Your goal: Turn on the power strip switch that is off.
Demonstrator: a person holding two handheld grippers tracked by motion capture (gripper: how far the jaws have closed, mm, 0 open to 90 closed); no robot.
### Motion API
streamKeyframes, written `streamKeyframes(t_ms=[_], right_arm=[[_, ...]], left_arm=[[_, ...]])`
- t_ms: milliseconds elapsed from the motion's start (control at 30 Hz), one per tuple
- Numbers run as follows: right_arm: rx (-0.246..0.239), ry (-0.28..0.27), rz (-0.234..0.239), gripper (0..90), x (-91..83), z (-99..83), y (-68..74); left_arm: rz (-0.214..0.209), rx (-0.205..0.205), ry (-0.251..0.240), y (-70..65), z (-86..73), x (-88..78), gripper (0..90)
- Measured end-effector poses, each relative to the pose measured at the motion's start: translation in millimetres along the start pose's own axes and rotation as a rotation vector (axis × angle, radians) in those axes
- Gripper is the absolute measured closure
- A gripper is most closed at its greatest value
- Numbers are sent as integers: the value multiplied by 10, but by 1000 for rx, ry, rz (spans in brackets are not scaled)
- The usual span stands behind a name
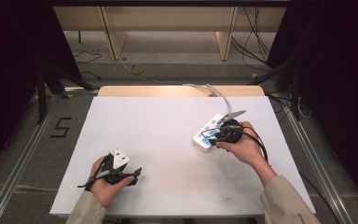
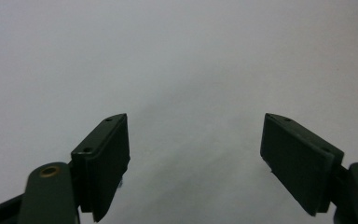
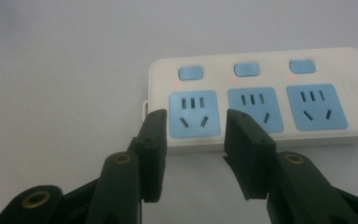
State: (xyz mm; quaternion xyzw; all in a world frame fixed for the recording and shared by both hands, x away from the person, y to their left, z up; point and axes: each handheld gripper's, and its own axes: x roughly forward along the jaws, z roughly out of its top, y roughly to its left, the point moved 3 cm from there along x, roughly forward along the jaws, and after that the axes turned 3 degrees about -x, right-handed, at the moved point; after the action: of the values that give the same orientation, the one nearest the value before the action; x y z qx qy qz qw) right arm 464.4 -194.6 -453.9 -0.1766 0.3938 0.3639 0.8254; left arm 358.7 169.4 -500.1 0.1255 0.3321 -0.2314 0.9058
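A white bench (image 1: 168, 140) fills the middle of the high view, its wooden back edge under a strip of light; grey floor, metal rails, loose cables and a taped "5" (image 1: 61, 127) at the left surround it, with wooden furniture legs along the top of the frame. The power strip (image 1: 209, 132) lies right of centre on the bench, its white cord (image 1: 216, 93) running off the far edge. The right hand-held gripper (image 1: 220, 136) hovers at the strip, and the left hand-held gripper (image 1: 133, 173) rests at the lower left, well apart from it. The right gripper view adds what the high view blurs: three blue sockets, three blue switches with small red lights, and spread jaws with nothing between them, just in front of the strip's (image 3: 261, 98) near edge. The left gripper view shows its jaws spread wide over bare white surface.
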Motion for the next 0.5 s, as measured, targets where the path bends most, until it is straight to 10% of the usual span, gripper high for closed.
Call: streamKeyframes(t_ms=[500], right_arm=[[23,-91,-27,475,-263,-470,-24]], left_arm=[[2,0,2,1,-3,-1,237]])
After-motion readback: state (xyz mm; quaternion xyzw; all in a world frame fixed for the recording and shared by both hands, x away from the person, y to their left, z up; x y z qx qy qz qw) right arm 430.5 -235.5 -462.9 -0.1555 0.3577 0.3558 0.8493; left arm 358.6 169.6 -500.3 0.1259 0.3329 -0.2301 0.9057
